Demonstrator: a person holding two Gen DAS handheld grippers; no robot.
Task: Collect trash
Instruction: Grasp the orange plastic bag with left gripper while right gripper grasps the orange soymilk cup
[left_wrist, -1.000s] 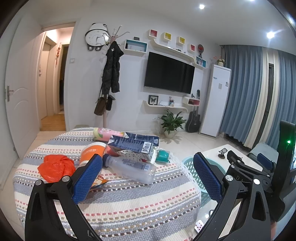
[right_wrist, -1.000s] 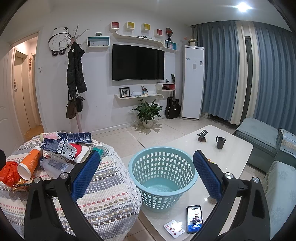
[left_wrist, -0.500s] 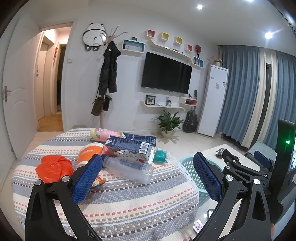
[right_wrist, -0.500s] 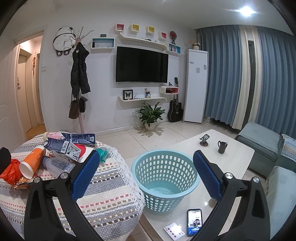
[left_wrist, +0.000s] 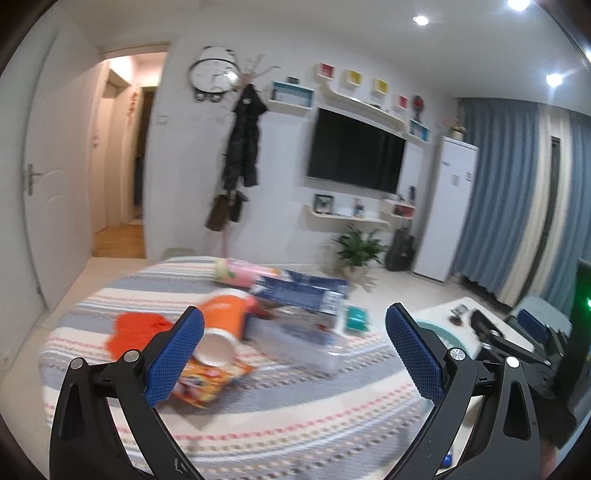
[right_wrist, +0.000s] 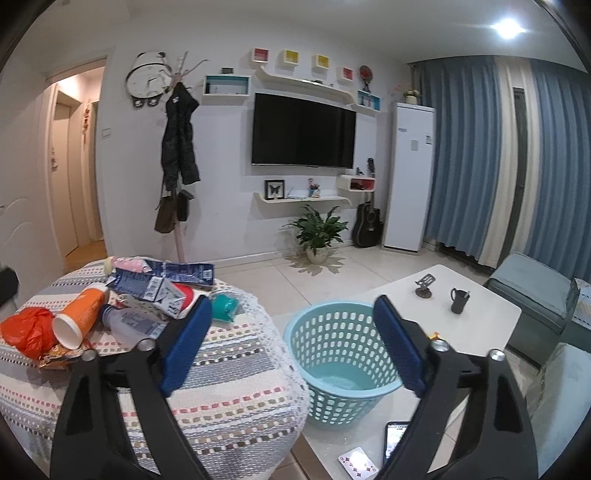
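Note:
A pile of trash lies on the round striped table (left_wrist: 277, 406): an orange cup (left_wrist: 225, 317) on its side, an orange plastic bag (left_wrist: 136, 328), a clear bottle (left_wrist: 295, 338), a blue carton (left_wrist: 299, 293) and a snack wrapper (left_wrist: 207, 380). My left gripper (left_wrist: 295, 312) is open just short of the pile, with nothing between its pads. My right gripper (right_wrist: 291, 302) hangs over the gap between the table and the teal basket (right_wrist: 332, 332); its jaws are closing on nothing. The cup (right_wrist: 79, 314) and bottle (right_wrist: 129, 321) lie to its left.
The basket stands on a white coffee table (right_wrist: 480, 314), which also holds a phone (right_wrist: 397, 435), a playing card (right_wrist: 358, 461) and a black mug (right_wrist: 458, 299). A grey-blue sofa (right_wrist: 528, 288) is at the right. A small teal object (right_wrist: 225, 306) sits near the round table's edge.
My left gripper has moved toward the trash pile, which now looks bigger and blurred. The right gripper's jaws have narrowed; it has hardly shifted.

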